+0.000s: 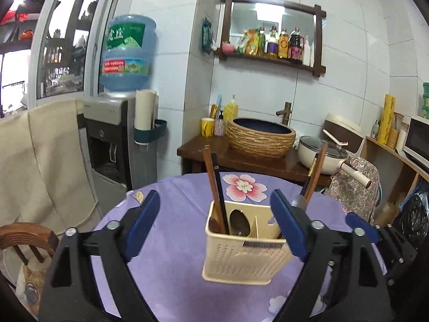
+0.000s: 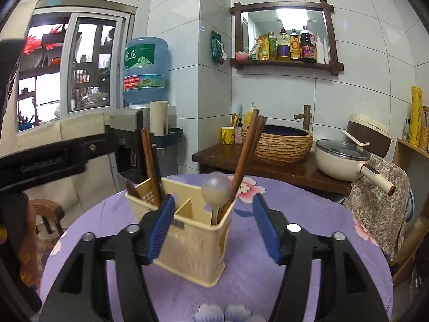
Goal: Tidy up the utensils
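Nearest each lens, we see both pairs of jaws standing apart and gripping nothing: the left gripper (image 1: 215,222) and right gripper (image 2: 215,226) each frame the cream utensil holder (image 1: 245,252), which stands upright on the purple floral tablecloth (image 1: 171,244). From the left it lies straight ahead, slightly toward the right finger; neither hand looks clearly nearer. Inside, chopsticks (image 2: 245,158) and a pale spoon (image 2: 216,187) stand with long axes near vertical, leaning outward. Beyond, a basket-pattern basin (image 2: 278,145) sits on a wooden counter.
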Available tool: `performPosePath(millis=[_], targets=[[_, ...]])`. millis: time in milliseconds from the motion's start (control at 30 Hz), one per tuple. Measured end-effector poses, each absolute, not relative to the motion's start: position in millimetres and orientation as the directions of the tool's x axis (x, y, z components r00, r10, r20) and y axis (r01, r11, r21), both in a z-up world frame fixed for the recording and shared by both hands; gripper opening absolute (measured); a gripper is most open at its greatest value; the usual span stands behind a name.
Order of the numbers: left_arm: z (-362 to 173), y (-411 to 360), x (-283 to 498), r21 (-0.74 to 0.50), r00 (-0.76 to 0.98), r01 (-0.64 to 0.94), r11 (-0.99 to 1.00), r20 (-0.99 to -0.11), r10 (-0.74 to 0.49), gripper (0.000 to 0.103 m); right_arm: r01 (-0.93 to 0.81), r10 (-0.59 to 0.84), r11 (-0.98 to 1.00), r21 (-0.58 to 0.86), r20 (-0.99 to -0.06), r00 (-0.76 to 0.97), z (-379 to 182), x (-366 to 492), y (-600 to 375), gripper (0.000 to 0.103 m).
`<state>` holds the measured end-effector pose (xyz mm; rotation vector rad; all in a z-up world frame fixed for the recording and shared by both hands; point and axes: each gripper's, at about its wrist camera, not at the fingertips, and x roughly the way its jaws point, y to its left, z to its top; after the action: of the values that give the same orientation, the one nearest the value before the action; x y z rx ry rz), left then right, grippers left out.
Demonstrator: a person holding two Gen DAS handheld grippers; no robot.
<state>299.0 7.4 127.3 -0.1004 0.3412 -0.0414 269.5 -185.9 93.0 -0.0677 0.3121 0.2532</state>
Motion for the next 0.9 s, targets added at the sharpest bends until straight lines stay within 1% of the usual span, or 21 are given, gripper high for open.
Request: performPosePath(millis=[33, 67, 100, 133, 200, 267, 367, 500, 533, 600, 700, 833, 900], targets=[[126.6, 11.3, 284.8, -0.104, 0.946, 0.032, 0.994, -0.318, -0.063, 0.091, -0.257, 0.237, 0.966, -0.027, -0.311, 0.921, 93.3, 260.8, -189.3, 0.063], [124.8, 15.4, 269.6, -0.108, 0.95, 0.038, 0.993, -0.304, -0.069, 0.096, -0.257, 0.236, 0.966, -0.029, -0.311, 0.921, 92.8, 249.7, -193.0, 0.068], [122.8, 18.7, 256.7, -0.116, 0.953, 0.043, 0.992, -0.293, -0.075, 0.097, -0.259, 0.237, 0.966, -0.029, -0.315, 0.919, 91.8, 236.3, -197.3, 0.071], [119.1, 22.0, 242.7, -0.128, 0.956, 0.048, 0.991, -0.282, -0.083, 0.097, -0.261, 0.24, 0.965, -0.022, -0.319, 0.917, 90.5, 221.3, -202.8, 0.075], [107.3, 28.6, 213.7, -0.154, 0.953, 0.062, 0.986, -0.283, -0.104, 0.097, -0.26, 0.247, 0.965, -0.003, -0.312, 0.918, 88.5, 197.5, -212.1, 0.079], [92.8, 33.0, 182.8, -0.175, 0.948, 0.077, 0.982, -0.292, -0.127, 0.097, -0.255, 0.244, 0.967, 0.004, -0.308, 0.92, 85.1, 169.7, -219.4, 0.087], [74.8, 33.3, 141.6, -0.175, 0.949, 0.081, 0.981, -0.288, -0.13, 0.097, -0.26, 0.254, 0.966, 0.016, -0.285, 0.924, 77.1, 129.4, -222.0, 0.094], [51.7, 26.2, 84.9, -0.138, 0.958, 0.077, 0.987, -0.265, -0.112, 0.097, -0.268, 0.251, 0.963, -0.023, -0.274, 0.928, 60.3, 82.1, -211.3, 0.095], [46.2, 23.9, 72.0, -0.127, 0.956, 0.066, 0.99, -0.277, -0.1, 0.097, -0.266, 0.249, 0.964, -0.024, -0.273, 0.929, 56.4, 72.7, -209.6, 0.097], [38.3, 22.0, 53.3, -0.136, 0.945, 0.072, 0.988, -0.306, -0.111, 0.097, -0.281, 0.262, 0.959, -0.026, -0.285, 0.922, 47.1, 53.3, -205.8, 0.097], [30.3, 22.7, 23.9, -0.151, 0.943, 0.092, 0.984, -0.303, -0.135, 0.097, -0.278, 0.253, 0.96, -0.046, -0.294, 0.922, 36.4, 26.1, -202.1, 0.097], [20.7, 21.5, -12.5, -0.126, 0.955, 0.056, 0.99, -0.282, -0.09, 0.097, -0.273, 0.242, 0.96, -0.07, -0.285, 0.927, 32.7, -8.5, -199.5, 0.097], [15.9, 20.4, -25.8, -0.119, 0.956, 0.038, 0.992, -0.283, -0.07, 0.097, -0.274, 0.248, 0.961, -0.051, -0.291, 0.924, 33.0, -19.2, -200.1, 0.097]])
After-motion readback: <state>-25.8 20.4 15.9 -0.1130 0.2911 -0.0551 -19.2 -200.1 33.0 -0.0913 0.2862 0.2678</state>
